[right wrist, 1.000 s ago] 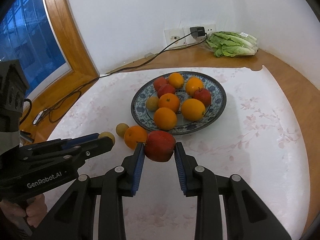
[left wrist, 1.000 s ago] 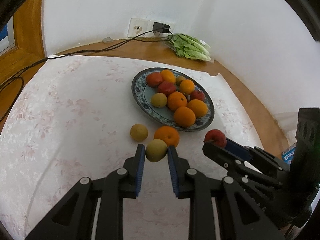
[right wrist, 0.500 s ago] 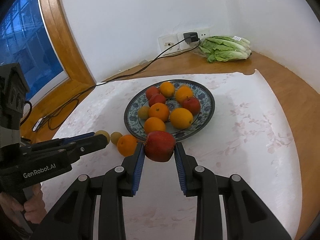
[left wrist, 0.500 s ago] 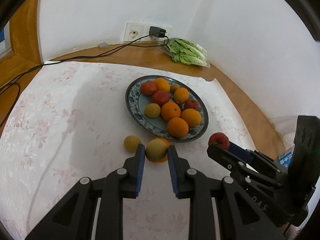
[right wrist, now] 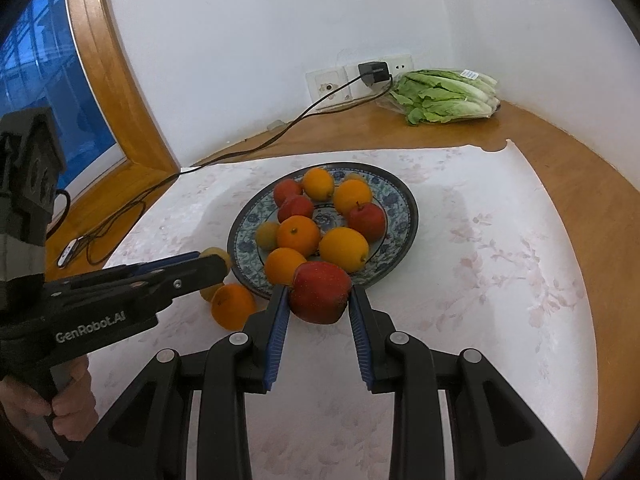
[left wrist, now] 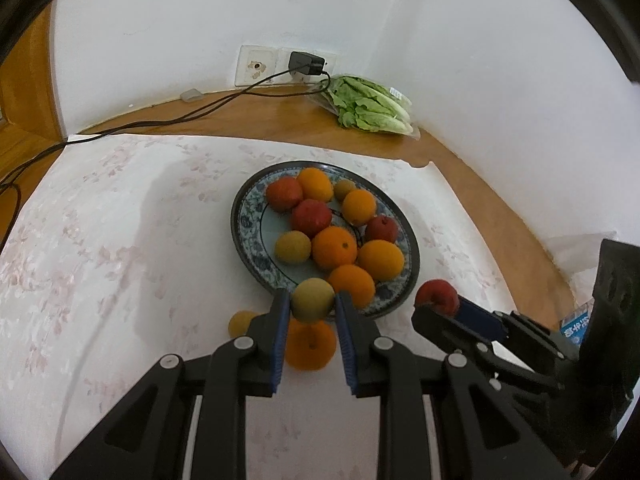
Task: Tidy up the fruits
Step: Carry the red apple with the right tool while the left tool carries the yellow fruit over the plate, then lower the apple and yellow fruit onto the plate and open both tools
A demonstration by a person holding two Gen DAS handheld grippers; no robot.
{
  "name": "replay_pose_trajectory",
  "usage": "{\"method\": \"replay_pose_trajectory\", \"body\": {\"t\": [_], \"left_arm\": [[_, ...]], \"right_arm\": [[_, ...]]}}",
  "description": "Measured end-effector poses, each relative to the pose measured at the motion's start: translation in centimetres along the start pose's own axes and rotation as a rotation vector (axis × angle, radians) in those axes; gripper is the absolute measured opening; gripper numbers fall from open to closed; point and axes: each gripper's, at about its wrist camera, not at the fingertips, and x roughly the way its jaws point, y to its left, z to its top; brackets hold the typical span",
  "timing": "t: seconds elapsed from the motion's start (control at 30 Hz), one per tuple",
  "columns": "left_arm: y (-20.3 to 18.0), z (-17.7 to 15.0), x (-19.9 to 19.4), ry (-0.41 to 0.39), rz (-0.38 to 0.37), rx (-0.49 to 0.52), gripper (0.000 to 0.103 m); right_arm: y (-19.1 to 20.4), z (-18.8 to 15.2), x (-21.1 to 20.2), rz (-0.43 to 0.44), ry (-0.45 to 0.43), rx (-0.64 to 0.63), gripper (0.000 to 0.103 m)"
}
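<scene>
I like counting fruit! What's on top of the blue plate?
The plate holds five oranges, three red apples and two yellow-green fruits. Anything lying under the pile is covered, and the held fruits hide part of the near rim.

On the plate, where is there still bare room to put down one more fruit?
The plate is bare along its left side, between the rim and the yellow-green fruit, beside the red apple. The middle and right side are crowded with oranges and apples. Outside, the white cloth to the left is free.

six oranges (left wrist: 334, 249), four apples (left wrist: 311, 218), four yellowish fruits (left wrist: 292, 247)
</scene>
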Motion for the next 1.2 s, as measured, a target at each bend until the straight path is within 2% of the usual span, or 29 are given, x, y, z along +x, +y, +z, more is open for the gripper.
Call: {"method": "replay_pose_trajectory", "body": {"t": [0.7,0.97,1.2], "left_arm": [[1.0,0.9,3.2,0.015,0.033,-0.004,0.024],[1.6,1.7,3.8,-0.013,0.073,0.0,0.024],[1.7,2.0,4.2,-0.019,0.067,0.001,0.024]], "right_arm": [[0.4,0.4,2.4,-0.014,0.031,-0.028,0.032],[0.4,0.7,3.1,-0.044,0.028,-0.046,0.032],[0.2,0.8,3.3,-0.057,0.018,-0.052,0.032]]}}
